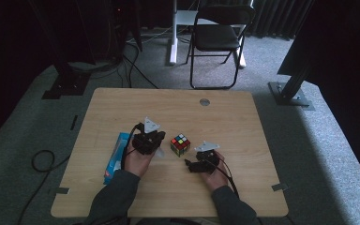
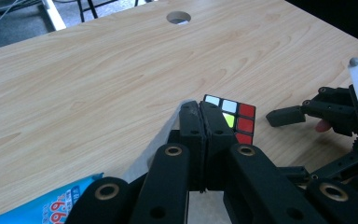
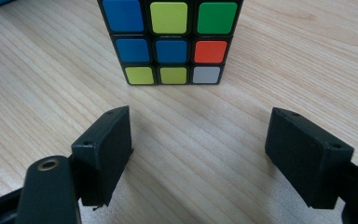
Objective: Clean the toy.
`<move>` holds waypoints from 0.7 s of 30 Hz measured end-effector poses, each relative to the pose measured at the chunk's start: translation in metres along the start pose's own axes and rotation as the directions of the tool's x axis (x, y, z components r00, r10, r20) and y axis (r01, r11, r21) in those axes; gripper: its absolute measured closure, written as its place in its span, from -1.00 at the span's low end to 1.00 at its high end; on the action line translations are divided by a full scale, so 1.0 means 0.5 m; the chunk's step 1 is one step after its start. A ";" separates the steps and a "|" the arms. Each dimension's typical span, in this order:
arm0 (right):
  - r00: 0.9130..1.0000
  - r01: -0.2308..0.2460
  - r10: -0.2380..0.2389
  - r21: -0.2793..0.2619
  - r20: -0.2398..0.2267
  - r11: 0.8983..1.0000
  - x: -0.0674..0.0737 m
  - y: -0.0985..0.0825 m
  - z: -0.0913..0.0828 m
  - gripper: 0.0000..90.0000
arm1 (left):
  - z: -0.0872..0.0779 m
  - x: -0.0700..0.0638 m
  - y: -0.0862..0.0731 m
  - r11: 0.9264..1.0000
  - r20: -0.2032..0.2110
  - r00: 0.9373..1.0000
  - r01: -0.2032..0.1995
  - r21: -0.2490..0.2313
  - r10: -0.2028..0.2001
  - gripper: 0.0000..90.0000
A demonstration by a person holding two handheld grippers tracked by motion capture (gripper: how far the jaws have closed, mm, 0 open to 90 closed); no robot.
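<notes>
Facing the puzzle cube point(image 3: 169, 41) | right gripper point(image 3: 198, 154) is gaping just short of it, empty | left gripper point(image 2: 200, 114) is pinching a white wipe point(image 2: 161, 142) beside it | risk: off-centre closing is likely skidding the cube.

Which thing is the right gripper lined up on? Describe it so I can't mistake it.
On the wooden table, look between the two grippers near the front edge. The puzzle cube sits there, just ahead of the right gripper and its open jaws. Its multicoloured stickered squares set it apart from the flat blue packet at the left.
</notes>
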State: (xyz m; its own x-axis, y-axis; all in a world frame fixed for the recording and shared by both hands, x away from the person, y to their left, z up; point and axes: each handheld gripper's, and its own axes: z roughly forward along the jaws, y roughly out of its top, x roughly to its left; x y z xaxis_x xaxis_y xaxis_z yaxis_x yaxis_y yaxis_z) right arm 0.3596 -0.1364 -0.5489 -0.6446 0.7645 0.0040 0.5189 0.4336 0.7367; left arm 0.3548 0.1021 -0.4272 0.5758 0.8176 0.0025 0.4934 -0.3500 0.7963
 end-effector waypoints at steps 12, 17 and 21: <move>1.000 0.000 0.000 0.001 -0.001 1.000 0.000 0.000 0.000 -0.50 | 0.010 -0.011 0.016 1.000 0.019 1.000 -0.017 -0.006 0.017 0.98; 1.000 0.000 0.000 0.001 0.000 1.000 0.000 0.000 0.000 -0.50 | 0.014 -0.010 0.020 1.000 0.026 1.000 -0.011 -0.005 0.011 0.98; 1.000 0.000 0.000 0.000 0.000 1.000 0.000 0.000 0.000 -0.50 | 0.019 -0.013 0.027 1.000 0.027 1.000 -0.016 -0.003 0.016 0.98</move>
State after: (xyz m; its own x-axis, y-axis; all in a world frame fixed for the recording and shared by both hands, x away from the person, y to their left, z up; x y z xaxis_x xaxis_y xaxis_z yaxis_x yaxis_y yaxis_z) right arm 0.3596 -0.1364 -0.5488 -0.6441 0.7649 0.0041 0.5192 0.4333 0.7366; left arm 0.3640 0.0878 -0.4221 0.6012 0.7991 -0.0009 0.4824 -0.3619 0.7977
